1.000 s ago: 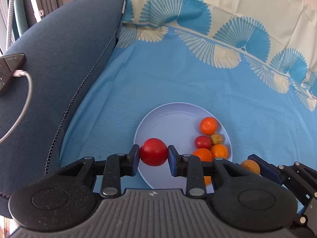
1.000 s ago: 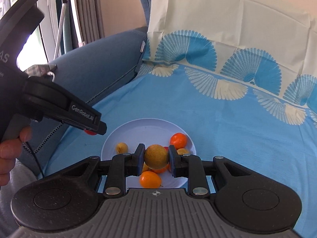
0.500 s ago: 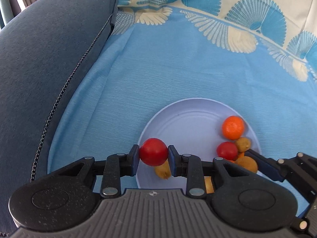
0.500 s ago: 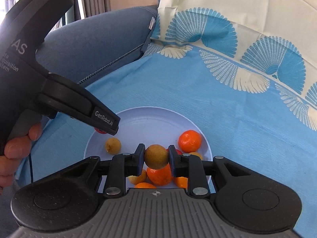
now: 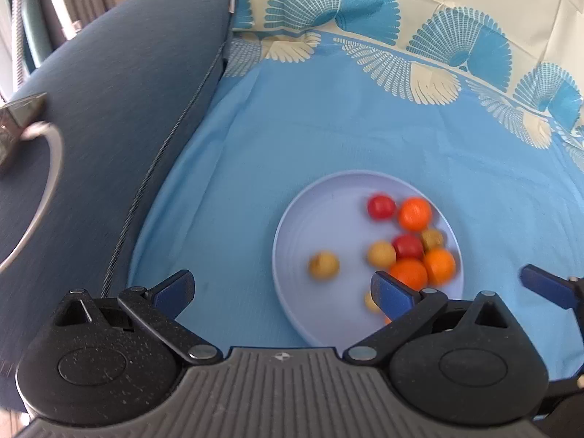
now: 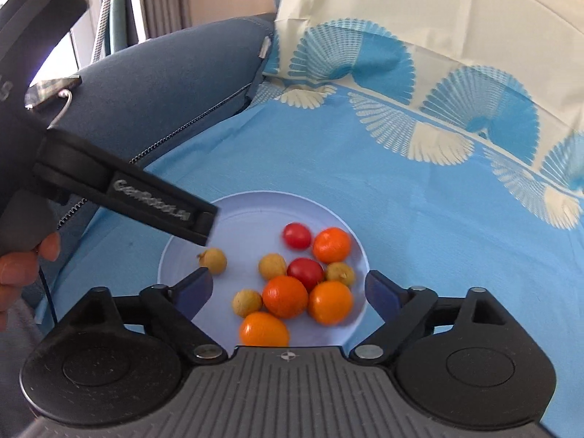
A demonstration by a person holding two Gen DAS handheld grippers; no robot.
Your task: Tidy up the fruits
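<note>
A pale blue plate (image 5: 303, 226) (image 6: 252, 211) lies on the blue cloth and holds several fruits: two red tomatoes (image 5: 381, 207) (image 6: 297, 235), orange mandarins (image 5: 414, 214) (image 6: 331, 244) and small tan round fruits (image 5: 323, 265) (image 6: 213, 260). My left gripper (image 5: 283, 290) is open and empty, just above the plate's near left edge. My right gripper (image 6: 288, 286) is open and empty over the plate's near side, above the fruit pile. The left gripper's body (image 6: 120, 193) shows at the left of the right wrist view.
A dark blue sofa arm (image 5: 109, 116) (image 6: 164, 69) rises left of the cloth, with a phone and white cable (image 5: 33, 135) on it. A cream and blue patterned sheet (image 5: 419, 36) drapes the backrest behind. My hand (image 6: 22, 270) holds the left gripper.
Both grippers have opened. The red tomato left the left gripper and the tan fruit left the right gripper; both now lie on the plate. Both grippers have drawn back.
</note>
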